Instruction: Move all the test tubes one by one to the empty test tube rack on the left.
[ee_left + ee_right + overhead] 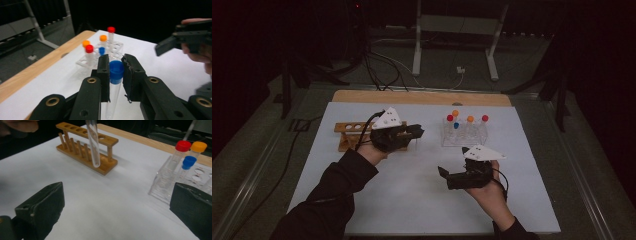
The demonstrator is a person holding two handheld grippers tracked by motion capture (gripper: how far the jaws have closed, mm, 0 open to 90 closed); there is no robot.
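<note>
The person is wearing dark long sleeves. Each black gripper, left and right, is carrying a white 3-cornered plate, brass-ringed screw holes and a trailing black cable.

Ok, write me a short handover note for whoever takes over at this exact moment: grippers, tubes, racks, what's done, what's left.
Left gripper: shut on a blue-capped tube, held in the air near the wooden rack.
Right gripper: open, nothing between its jaws, over bare white mat.
Clear rack: holds two red-capped, two orange-capped and one blue-capped tube.
Wooden rack: the holes that can be seen are empty.
Done: one tube picked up.
Left, most likely: set the held tube in the wooden rack, then perhaps move the others too.
</note>
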